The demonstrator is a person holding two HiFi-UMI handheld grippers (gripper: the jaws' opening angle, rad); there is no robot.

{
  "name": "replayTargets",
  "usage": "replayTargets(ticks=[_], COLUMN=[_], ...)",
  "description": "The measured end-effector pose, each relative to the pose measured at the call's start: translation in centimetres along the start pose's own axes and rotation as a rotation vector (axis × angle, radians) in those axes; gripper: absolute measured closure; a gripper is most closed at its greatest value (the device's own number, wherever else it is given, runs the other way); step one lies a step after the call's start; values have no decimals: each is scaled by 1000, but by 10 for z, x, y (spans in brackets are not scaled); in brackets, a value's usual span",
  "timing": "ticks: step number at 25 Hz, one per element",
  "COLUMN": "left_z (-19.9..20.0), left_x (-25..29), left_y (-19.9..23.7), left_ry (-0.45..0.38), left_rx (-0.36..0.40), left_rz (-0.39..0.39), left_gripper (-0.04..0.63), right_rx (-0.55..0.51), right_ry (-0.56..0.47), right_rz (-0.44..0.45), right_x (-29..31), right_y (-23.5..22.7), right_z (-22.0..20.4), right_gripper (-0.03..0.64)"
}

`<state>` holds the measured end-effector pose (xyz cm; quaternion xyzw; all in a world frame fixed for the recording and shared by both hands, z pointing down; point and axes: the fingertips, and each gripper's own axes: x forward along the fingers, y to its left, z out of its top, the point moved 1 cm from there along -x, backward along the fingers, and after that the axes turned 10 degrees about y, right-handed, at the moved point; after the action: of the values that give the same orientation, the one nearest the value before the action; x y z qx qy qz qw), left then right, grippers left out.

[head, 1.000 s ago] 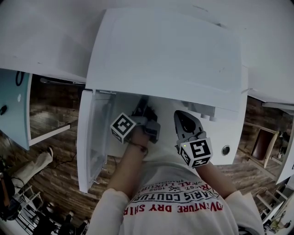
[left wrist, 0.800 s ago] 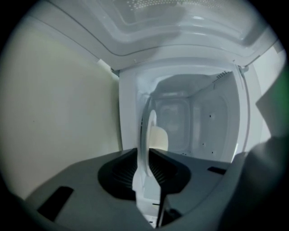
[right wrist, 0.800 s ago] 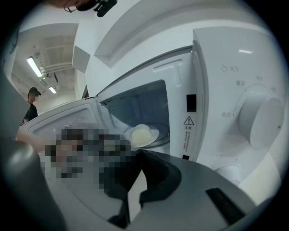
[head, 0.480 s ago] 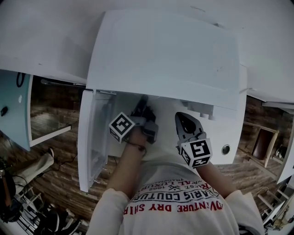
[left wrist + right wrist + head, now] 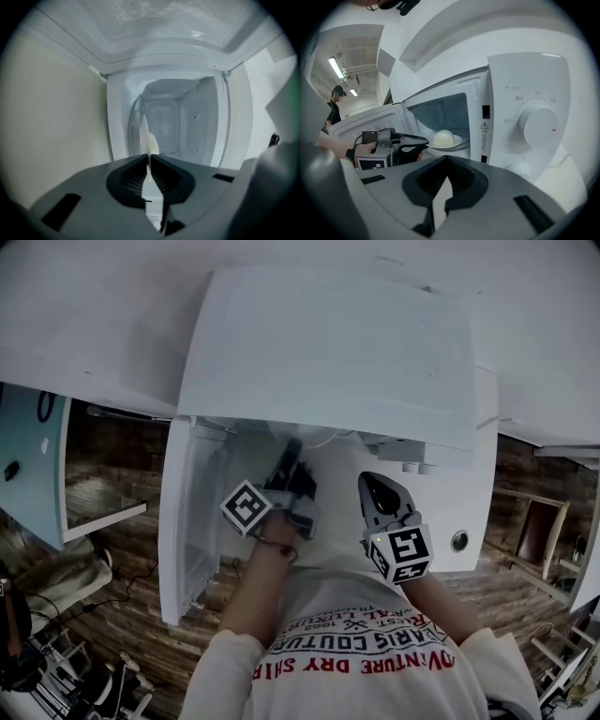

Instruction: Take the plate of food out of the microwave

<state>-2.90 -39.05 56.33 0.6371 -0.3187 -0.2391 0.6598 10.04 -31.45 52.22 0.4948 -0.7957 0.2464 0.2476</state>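
Plate of food (image 5: 458, 140) at the microwave (image 5: 525, 84) mouth, its rim edge-on between the left gripper (image 5: 149, 158) jaws, which pinch it while opening slightly. The right gripper (image 5: 444, 180), jaws pressed together, hangs outside.

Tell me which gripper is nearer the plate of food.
Left. The left gripper has the rim of the plate between its fingers, which are opening slightly; the right gripper hangs outside by the control panel, apart from the plate.
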Motion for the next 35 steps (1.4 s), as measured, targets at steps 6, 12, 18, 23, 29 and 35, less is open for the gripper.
replayTargets(ticks=[6,12,18,23,29,35], left_z=[-19,-22,-44,-72,-106,-134], left_x=[-15,-28,-48,-72,-105,-133], left_y=[-16,-31,-52,-66,-81,-89], left_ry=[2,12,21,33,38,37], left_rx=[15,33,56,96,135,122], left_rz=[-70,-114,-154,-160,-158,-152], left_gripper=[574,581,581,581,581,581], right_rx=[-8,-16,-24,-32,-41,-42], right_ry=[-20,-23,-73,-122,-161,-199], right_rz=[-1,-2,-8,-7,-3,-13], right_x=[-22,-27,-47,-69,-96,-122], right_y=[3,9,8,9,14,20], right_z=[-11,-10,-6,-2,-8,-14], right_gripper=[612,612,612,612,612,612])
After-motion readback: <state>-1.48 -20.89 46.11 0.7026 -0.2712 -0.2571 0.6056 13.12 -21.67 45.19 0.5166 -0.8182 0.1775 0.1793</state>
